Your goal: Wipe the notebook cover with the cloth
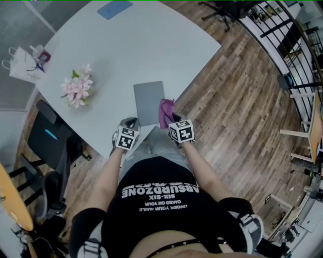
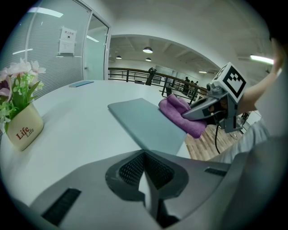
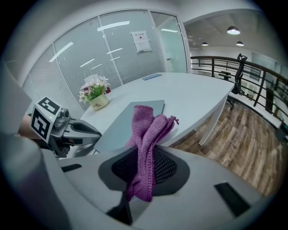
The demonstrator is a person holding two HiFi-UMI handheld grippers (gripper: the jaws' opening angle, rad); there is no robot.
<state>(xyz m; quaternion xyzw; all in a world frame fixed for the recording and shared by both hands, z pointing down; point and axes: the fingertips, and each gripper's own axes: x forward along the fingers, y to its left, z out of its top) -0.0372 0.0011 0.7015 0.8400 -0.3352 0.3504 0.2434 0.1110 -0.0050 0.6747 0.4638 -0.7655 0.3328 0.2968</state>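
A grey notebook (image 1: 149,101) lies flat near the front edge of the white table (image 1: 116,50). My right gripper (image 1: 174,122) is shut on a purple knitted cloth (image 1: 165,112), which rests against the notebook's right edge. In the right gripper view the cloth (image 3: 146,134) stands up between the jaws, with the notebook (image 3: 119,123) behind it. My left gripper (image 1: 130,130) is at the notebook's near left corner, shut with nothing in it. In the left gripper view the notebook (image 2: 144,121) lies just past the closed jaws, and the cloth (image 2: 180,112) lies on its far right side.
A pot of pink flowers (image 1: 76,86) stands to the left on the table. A blue flat item (image 1: 114,9) lies at the far edge and a white bag (image 1: 22,63) at the left corner. A black chair (image 1: 50,136) stands left of me, over wooden floor (image 1: 237,116).
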